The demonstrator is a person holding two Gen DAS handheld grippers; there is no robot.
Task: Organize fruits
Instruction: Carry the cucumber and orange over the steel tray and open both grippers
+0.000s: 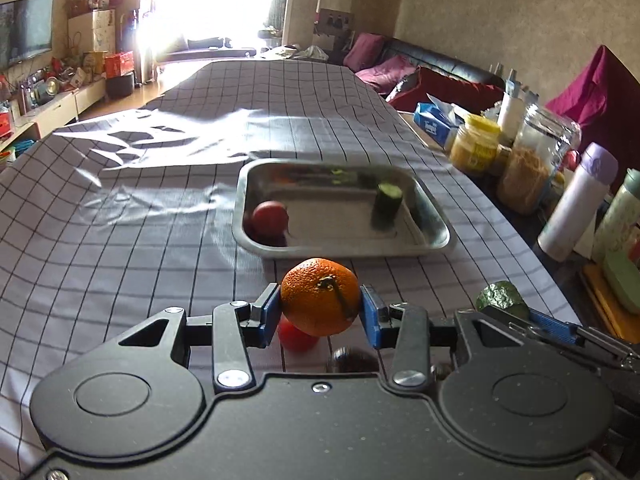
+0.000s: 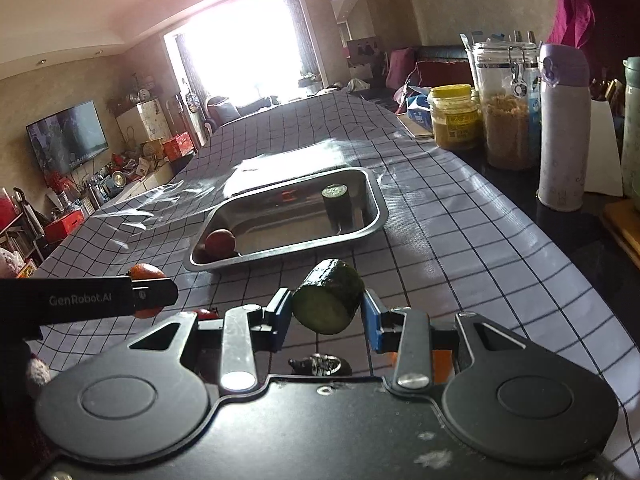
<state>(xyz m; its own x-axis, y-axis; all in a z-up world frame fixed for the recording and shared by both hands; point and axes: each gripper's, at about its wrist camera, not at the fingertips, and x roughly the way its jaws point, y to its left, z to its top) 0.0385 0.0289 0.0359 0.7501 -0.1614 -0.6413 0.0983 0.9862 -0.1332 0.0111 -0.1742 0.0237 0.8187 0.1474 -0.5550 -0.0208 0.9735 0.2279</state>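
Note:
My left gripper (image 1: 320,310) is shut on an orange (image 1: 320,296) and holds it above the checked cloth, just short of the metal tray (image 1: 436,220). My right gripper (image 2: 326,312) is shut on a cucumber piece (image 2: 328,296), also seen at the right of the left wrist view (image 1: 502,298). The tray (image 2: 372,196) holds a dark red round fruit (image 1: 270,218) (image 2: 220,242) at its near left and an upright cucumber piece (image 1: 386,202) (image 2: 336,200) at its far right. A small red fruit (image 1: 296,336) lies on the cloth under the orange.
Jars (image 2: 454,116) (image 2: 508,108), a tissue box (image 1: 434,122) and a white and purple flask (image 2: 564,128) stand along the table's right edge. The checked cloth (image 1: 120,220) spreads left and beyond the tray. The left gripper (image 2: 80,300) shows at the left of the right wrist view.

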